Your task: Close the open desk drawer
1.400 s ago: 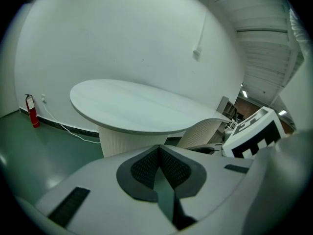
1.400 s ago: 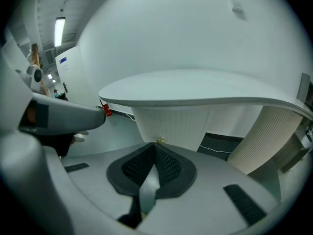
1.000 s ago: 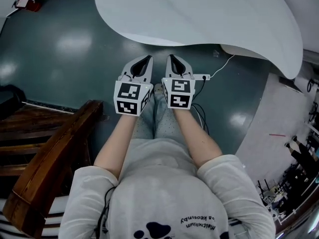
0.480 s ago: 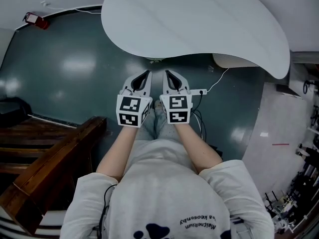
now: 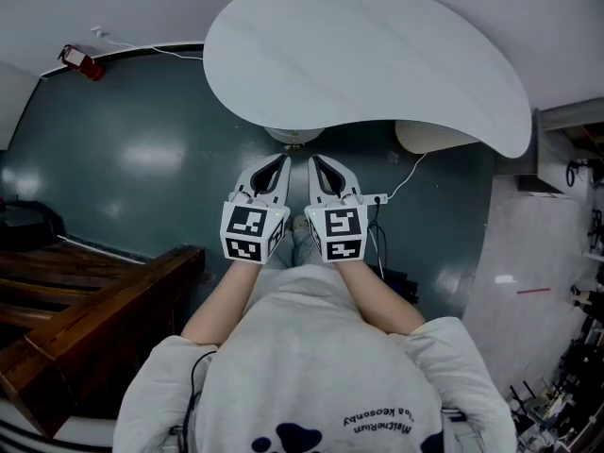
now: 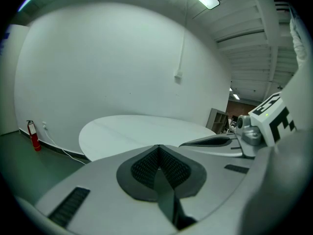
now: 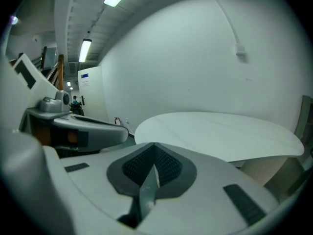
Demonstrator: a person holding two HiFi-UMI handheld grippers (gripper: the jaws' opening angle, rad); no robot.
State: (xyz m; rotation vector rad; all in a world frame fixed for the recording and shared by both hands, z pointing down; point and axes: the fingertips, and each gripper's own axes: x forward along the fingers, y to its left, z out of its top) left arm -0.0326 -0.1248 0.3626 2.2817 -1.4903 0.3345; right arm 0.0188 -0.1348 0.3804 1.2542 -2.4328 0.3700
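Note:
No open drawer shows in any view. My left gripper (image 5: pixel 279 162) and right gripper (image 5: pixel 316 162) are held side by side in front of the person's body, just short of the near edge of a white oval table (image 5: pixel 368 59). Both point toward the table. In the left gripper view, my left gripper (image 6: pixel 157 148) has its dark ribbed pads pressed together with nothing between them. The right gripper (image 7: pixel 154 148) looks the same in its own view: shut and empty. Each gripper sees the other beside it.
Dark wooden furniture (image 5: pixel 94 310) stands at the lower left. A red fire extinguisher (image 5: pixel 80 61) sits by the far wall. A power strip with a white cable (image 5: pixel 382 199) lies on the green floor under the table, near a round white base (image 5: pixel 429 135).
Both grippers have risen together, still side by side and shut. More of the white table top and the far wall has come into the head view.

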